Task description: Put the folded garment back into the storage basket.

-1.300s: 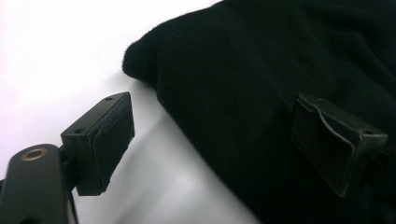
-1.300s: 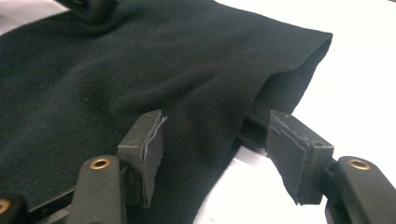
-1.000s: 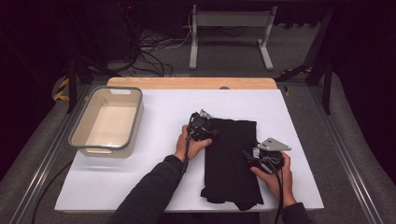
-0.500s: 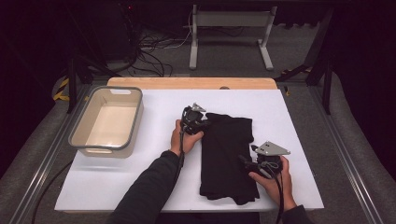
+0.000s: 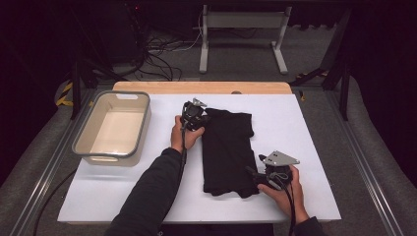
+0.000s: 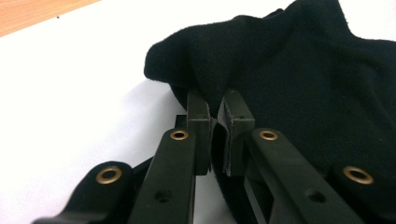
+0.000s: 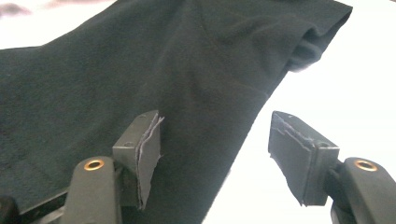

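Open tabletop right of black cloth; grey bin far left.

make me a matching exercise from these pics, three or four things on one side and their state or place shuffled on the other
Things:
1. left gripper
2. right gripper
3. black garment
4. beige bin

States or places:
a. jaws apart at the cloth's near right edge
b. stands at the table's left side, nothing in it
c. jaws pinched on a fold of cloth at the far left corner
d. lies folded on the white table between the two hands

Pairs: 1-c, 2-a, 3-d, 4-b
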Available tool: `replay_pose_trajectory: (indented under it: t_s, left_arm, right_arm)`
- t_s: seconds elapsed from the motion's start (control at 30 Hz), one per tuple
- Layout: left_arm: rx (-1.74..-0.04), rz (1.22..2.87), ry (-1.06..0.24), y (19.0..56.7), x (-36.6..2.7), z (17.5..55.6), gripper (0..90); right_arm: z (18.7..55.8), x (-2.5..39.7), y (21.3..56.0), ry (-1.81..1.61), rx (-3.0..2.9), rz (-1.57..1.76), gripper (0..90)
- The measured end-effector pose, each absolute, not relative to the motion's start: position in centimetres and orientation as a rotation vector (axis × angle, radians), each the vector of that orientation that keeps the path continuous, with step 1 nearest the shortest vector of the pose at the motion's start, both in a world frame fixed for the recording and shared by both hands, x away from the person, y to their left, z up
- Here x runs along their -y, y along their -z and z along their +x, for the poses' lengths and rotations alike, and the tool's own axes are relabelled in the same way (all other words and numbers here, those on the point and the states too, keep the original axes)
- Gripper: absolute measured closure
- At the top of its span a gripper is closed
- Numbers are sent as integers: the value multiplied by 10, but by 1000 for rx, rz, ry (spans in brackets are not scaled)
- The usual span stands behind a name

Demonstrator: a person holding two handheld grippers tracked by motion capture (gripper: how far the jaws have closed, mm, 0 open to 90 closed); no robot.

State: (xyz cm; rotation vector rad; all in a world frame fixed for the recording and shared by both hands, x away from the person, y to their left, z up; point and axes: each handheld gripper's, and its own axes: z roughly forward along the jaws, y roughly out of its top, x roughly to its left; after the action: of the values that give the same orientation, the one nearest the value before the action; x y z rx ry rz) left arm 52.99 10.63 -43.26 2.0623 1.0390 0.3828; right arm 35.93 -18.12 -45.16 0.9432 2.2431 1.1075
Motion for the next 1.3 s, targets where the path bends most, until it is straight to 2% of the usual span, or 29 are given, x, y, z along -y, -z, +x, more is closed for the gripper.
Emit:
replay_pose_trajectory:
  t_s: [0.03,0.07,0.13,0.23,0.33,0.37,0.4,0.47,0.5,0.63,0.73,0.87,0.9,1.0,1.07,1.17,1.3]
  left_arm:
    - [-1044,2059,-397,433,-106,530,784]
    - [-1052,2053,-409,433,-106,529,784]
    - [-1052,2041,-424,432,-106,522,677]
    - [-1013,2039,-445,429,-106,513,594]
    - [-891,2059,-472,419,-108,480,519]
    - [-891,2059,-472,419,-108,480,489]
    - [-831,2054,-463,415,-110,458,465]
    - [-786,2072,-470,414,-111,444,441]
    - [-723,2103,-480,413,-109,423,387]
    - [-567,2152,-438,417,-108,373,296]
    - [-470,2198,-420,426,-111,341,264]
    - [-419,2245,-369,436,-114,321,254]
    - [-402,2263,-327,443,-116,311,258]
    - [-367,2304,-313,452,-114,305,281]
    - [-366,2333,-304,459,-113,306,334]
    - [-376,2324,-247,463,-114,311,356]
    - [-387,2315,-259,463,-118,315,472]
  right_arm:
    - [359,181,452,-1106,-2245,942,347]
    - [359,181,452,-1106,-2245,942,347]
    - [357,180,452,-1116,-2251,939,345]
    - [355,180,451,-1114,-2255,937,345]
    - [350,179,450,-1120,-2259,932,337]
    - [350,179,450,-1120,-2259,932,337]
    - [347,177,451,-1119,-2267,930,337]
    - [346,177,451,-1116,-2269,930,336]
    - [343,176,451,-1101,-2275,918,332]
    - [339,178,449,-1101,-2261,930,325]
    - [334,182,448,-1108,-2250,940,318]
    - [328,188,448,-1129,-2234,960,300]
    - [326,189,447,-1135,-2228,967,295]
    - [322,190,446,-1158,-2220,959,283]
    - [318,190,444,-1174,-2220,935,257]
    - [315,189,443,-1190,-2230,908,235]
    - [309,185,442,-1214,-2259,872,179]
